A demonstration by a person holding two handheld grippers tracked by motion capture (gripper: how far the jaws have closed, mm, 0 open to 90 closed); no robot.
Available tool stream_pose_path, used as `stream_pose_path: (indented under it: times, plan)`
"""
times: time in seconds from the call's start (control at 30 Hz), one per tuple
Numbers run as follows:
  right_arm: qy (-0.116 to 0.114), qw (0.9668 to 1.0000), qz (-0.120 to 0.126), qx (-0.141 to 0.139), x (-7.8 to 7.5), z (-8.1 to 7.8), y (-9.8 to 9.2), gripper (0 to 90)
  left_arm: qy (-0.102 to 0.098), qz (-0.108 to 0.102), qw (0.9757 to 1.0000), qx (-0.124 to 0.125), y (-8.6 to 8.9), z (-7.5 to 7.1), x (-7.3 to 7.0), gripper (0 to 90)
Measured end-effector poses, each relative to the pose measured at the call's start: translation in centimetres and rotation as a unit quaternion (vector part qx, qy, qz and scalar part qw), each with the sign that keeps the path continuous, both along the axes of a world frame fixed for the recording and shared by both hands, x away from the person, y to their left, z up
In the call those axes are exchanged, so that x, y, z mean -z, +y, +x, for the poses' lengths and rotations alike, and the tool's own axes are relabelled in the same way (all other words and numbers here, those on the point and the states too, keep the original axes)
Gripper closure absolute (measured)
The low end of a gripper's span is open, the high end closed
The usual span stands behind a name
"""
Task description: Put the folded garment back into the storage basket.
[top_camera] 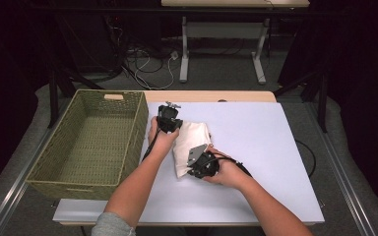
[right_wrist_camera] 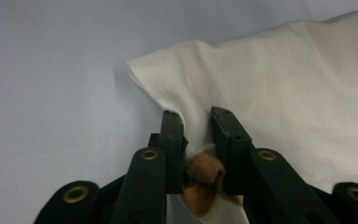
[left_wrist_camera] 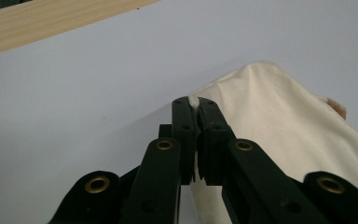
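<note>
Two hands work over one cream cloth bundle [top_camera: 191, 142] on the white table [top_camera: 266, 162]; furthest left sits a woven green basket [top_camera: 54, 167], its long side just beside the table's sheet, well apart from both tools; next comes the left tongs [top_camera: 169, 119], held at the bundle's far left corner, the hand [top_camera: 161, 140] resting against the cloth's edge; in the left gripper view those tongs [left_wrist_camera: 194, 101] are pressed nearly together with a thin fold of the cream cloth [left_wrist_camera: 279, 121] pinched at their tips, so they are closed on it; a strip of pale wood [left_wrist_camera: 51, 21] runs along the far edge of the sheet there; the bundle itself lies near the middle of the table, a little left of centre, puffed and folded, between the two tools; to its right and nearer the person, the right tongs [top_camera: 196, 160] meet the bundle's near corner, grey plate uppermost, gripped by the right hand [top_camera: 226, 172]; in the right gripper view the tongs [right_wrist_camera: 196, 116] have a gap between them with cream cloth [right_wrist_camera: 284, 84] and an orange-brown knitted piece [right_wrist_camera: 204, 175] bunched in it; both pads press against that cloth, so they grip it, though less tightly drawn than the left pair.
</note>
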State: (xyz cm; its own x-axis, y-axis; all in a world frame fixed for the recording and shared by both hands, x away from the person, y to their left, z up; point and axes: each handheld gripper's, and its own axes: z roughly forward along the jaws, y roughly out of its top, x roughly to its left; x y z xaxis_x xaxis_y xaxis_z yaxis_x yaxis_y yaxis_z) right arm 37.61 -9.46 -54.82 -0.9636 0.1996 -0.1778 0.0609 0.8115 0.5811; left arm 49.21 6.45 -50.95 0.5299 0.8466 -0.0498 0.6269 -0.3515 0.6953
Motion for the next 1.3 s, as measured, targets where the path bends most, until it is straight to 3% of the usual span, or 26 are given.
stream_pose_path:
  times: [0.3,0.4,0.43,0.63,1.1,1.13,1.23,1.3]
  plan:
    - [-0.038,0.9991,-0.018,0.008,-0.2,-0.9,0.5,78.4,-0.002,-0.003,1.0000,-0.002,0.3,0.0,0.0,86.7]
    - [-0.057,0.9981,-0.023,0.007,-0.3,-1.2,0.6,78.6,-0.002,-0.003,1.0000,0.003,0.4,-0.1,-0.1,86.7]
    - [-0.074,0.9970,-0.025,0.005,-0.4,-1.5,0.7,78.7,-0.002,-0.003,1.0000,0.003,0.3,-0.1,-0.1,86.7]
    - [-0.093,0.9955,-0.018,0.006,-0.8,-1.8,0.7,78.8,-0.003,-0.005,1.0000,0.005,0.3,-0.2,-0.2,86.7]
    - [-0.167,0.9859,-0.009,-0.006,-2.2,-3.1,0.3,78.8,-0.012,-0.009,0.9998,0.012,0.1,-1.1,-1.2,86.7]
    - [-0.180,0.9836,-0.006,-0.010,-2.5,-3.4,0.2,78.8,-0.012,-0.010,0.9998,0.012,0.1,-1.2,-1.3,86.6]
    - [-0.195,0.9807,0.008,-0.012,-2.9,-4.0,0.2,78.8,-0.015,-0.008,0.9998,0.014,-0.1,-1.5,-1.6,86.6]
    - [-0.197,0.9804,0.013,-0.009,-3.0,-4.1,0.2,78.8,-0.015,-0.010,0.9997,0.016,-0.2,-1.7,-1.8,86.6]
